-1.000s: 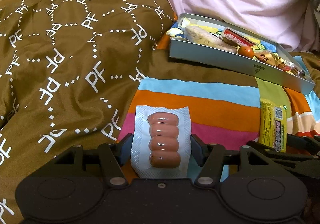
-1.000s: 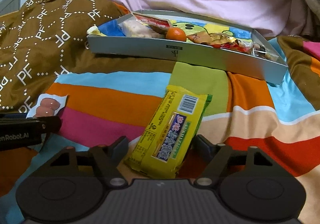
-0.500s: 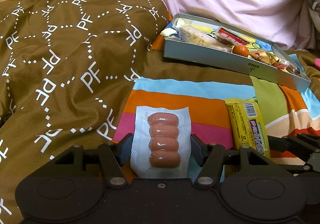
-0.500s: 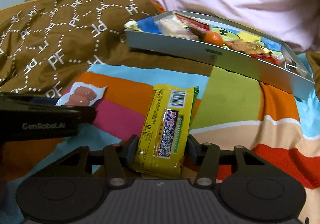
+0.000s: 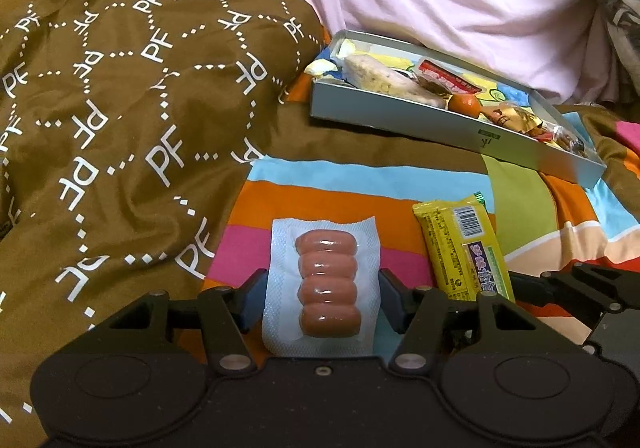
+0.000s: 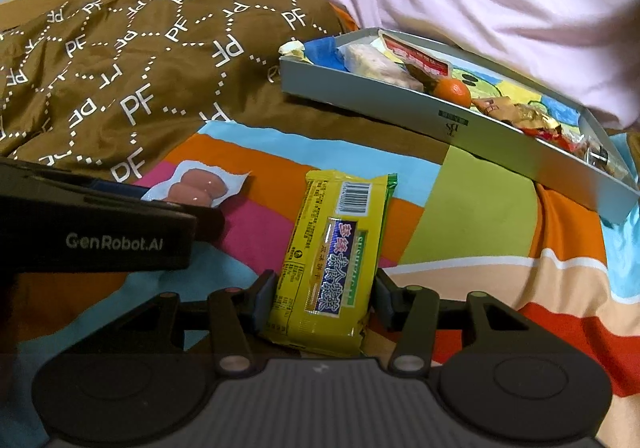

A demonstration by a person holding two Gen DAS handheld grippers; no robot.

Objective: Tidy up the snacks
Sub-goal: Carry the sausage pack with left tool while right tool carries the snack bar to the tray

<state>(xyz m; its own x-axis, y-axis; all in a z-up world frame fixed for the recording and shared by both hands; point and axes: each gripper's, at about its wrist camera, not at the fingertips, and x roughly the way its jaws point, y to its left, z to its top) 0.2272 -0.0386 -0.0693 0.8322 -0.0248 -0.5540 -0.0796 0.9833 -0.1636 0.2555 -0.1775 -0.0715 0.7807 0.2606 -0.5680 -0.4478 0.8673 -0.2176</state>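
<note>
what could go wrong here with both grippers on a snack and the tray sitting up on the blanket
1. The left gripper only meets the thin plastic edges of the sausage pack, so the pack could buckle or slip when lifted.
2. The grey tray sits tilted on rumpled bedding and is already crowded around the orange; dropping more in could tip it or spill snacks.
3. The right gripper holds the yellow snack bar near one end, so it may droop or swing.

- Left tongs [image 5: 320, 294]: matte black – two round housings at the near edge, angled link arms joined by silver screw heads, dark blue finger pads [image 5: 251, 298].
- Right tongs [image 6: 323, 294]: the same black build, with a ribbed grey centre panel.
- Seen side-on from the right wrist view, the left tongs carry white "GenRobot.AI" lettering.
</note>
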